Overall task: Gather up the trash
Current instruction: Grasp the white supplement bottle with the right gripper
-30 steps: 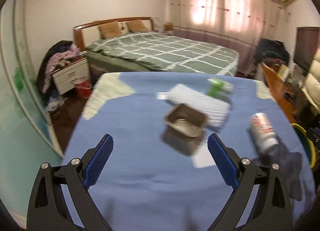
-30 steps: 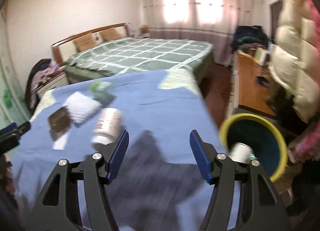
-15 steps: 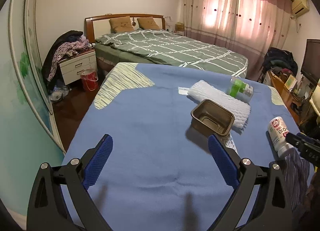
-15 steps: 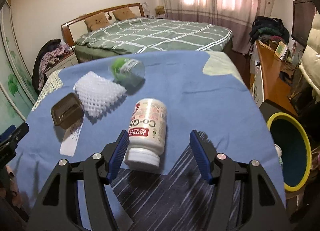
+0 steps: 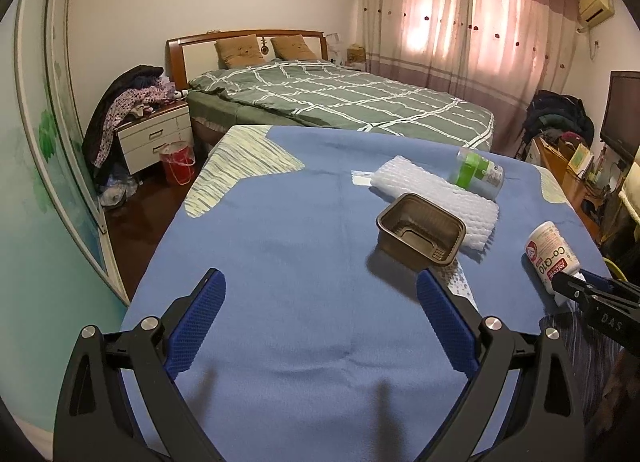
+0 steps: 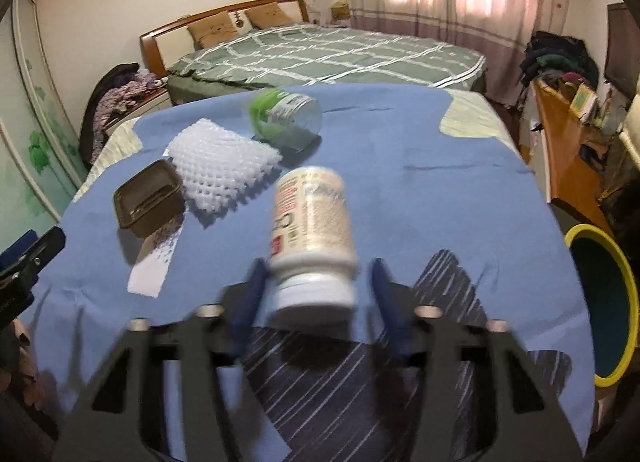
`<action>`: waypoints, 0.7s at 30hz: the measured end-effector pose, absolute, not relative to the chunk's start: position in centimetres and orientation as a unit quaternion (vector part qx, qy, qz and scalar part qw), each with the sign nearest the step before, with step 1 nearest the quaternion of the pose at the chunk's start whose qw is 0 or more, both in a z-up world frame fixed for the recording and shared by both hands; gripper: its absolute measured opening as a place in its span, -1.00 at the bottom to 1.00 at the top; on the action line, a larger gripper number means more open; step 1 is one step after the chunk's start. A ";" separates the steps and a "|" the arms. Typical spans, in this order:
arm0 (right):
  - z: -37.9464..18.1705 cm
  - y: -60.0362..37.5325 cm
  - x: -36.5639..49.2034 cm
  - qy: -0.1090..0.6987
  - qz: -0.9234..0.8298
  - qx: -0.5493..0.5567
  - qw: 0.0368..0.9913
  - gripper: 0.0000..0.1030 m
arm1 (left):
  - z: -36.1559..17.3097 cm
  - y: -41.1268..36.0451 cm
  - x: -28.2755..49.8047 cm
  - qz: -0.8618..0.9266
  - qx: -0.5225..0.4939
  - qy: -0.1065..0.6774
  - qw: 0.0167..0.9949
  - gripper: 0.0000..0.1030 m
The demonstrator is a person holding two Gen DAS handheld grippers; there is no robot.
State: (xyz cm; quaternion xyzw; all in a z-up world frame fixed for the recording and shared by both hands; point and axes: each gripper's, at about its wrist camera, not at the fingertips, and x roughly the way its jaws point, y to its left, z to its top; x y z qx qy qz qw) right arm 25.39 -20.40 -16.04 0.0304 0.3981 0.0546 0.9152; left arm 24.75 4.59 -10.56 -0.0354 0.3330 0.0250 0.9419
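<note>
A white supplement bottle (image 6: 310,218) lies on the blue cloth, cap toward me, between the fingers of my right gripper (image 6: 318,294). Its jaws are closing; the left pad is at the cap and a gap still shows at the right pad. The same bottle (image 5: 550,252) shows at the far right of the left wrist view. My left gripper (image 5: 320,314) hangs open over bare blue cloth. Further back lie a brown plastic tray (image 6: 148,198), a white foam net (image 6: 222,166) and a clear jar with a green lid (image 6: 284,118).
A yellow-rimmed bin (image 6: 588,229) stands on the floor off the right edge of the blue-covered surface. A dark striped cloth (image 6: 340,374) lies under my right gripper. A white paper strip (image 6: 154,262) sits near the tray. A bed (image 5: 340,102) is behind.
My right gripper swung left from the bin, came down around the bottle, and its jaws narrowed. The bottle has rolled a little. My left gripper stayed open.
</note>
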 end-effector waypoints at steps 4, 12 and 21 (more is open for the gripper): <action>-15.4 -21.1 24.8 0.386 0.058 0.049 0.919 -0.13 | -10.6 4.5 24.6 0.025 -0.035 0.333 0.942 0.84; -13.0 -23.0 23.3 0.355 0.051 0.074 0.931 -0.14 | -10.5 4.5 24.5 0.024 -0.035 0.332 0.942 0.84; -10.7 -25.9 20.6 0.341 0.054 0.096 0.933 -0.16 | -10.4 4.2 24.5 0.016 -0.035 0.333 0.942 0.84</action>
